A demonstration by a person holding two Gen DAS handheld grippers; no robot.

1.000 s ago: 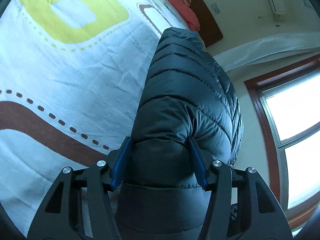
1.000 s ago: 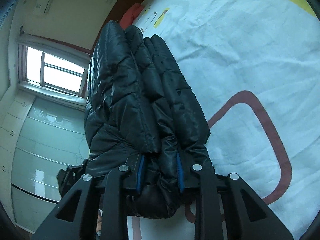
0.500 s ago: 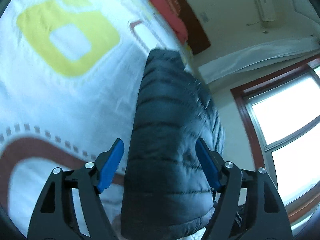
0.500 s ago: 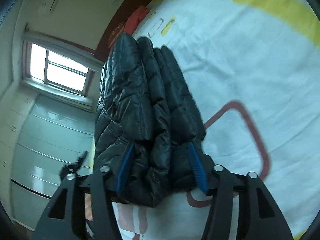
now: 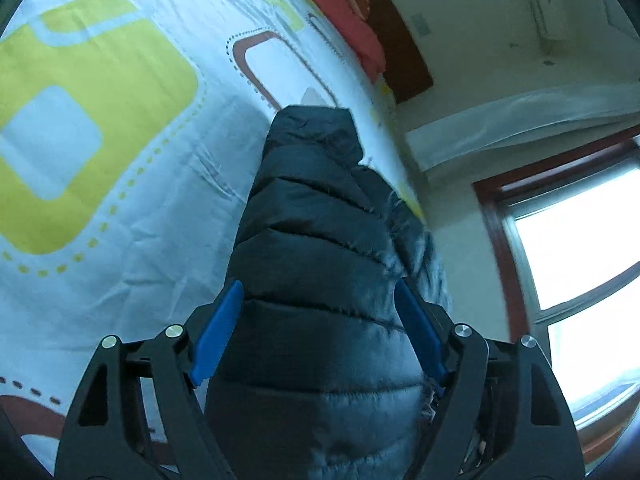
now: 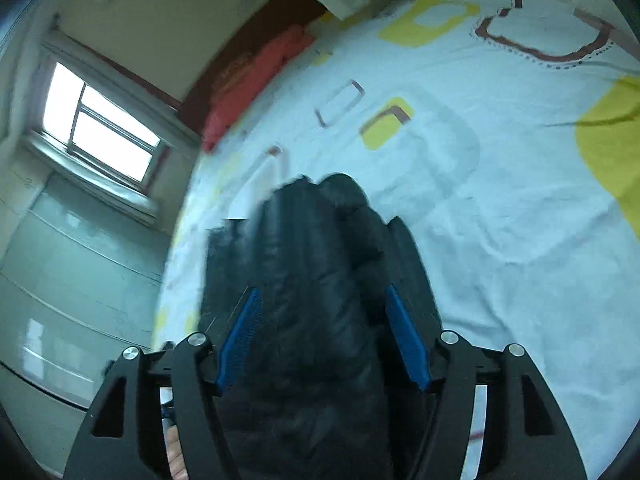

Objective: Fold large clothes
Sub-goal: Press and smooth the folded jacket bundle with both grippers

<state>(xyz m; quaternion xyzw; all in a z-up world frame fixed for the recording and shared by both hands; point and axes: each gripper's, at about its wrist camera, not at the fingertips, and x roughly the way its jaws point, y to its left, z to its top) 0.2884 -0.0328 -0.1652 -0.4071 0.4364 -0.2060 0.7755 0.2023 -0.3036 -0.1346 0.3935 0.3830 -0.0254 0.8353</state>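
- Black quilted puffer jacket, bunched into a thick fold, lies on the bed between the fingers of both tools; its near end runs out of frame at the bottom of each view.
- In the right wrist view the jacket is motion-blurred, so its layers and seams are hard to separate.
- Left gripper: blue fingers spread wide, flanking the jacket without pinching it; whether they touch the fabric is unclear.
- Right gripper: blue fingers likewise parted around the bundle, not clamped.
- Bedsheet, pale blue with yellow and brown rounded squares, carries the jacket.
- Red pillow lies at the headboard, blurred in the right view.
- Window is overexposed; nothing outside is legible.
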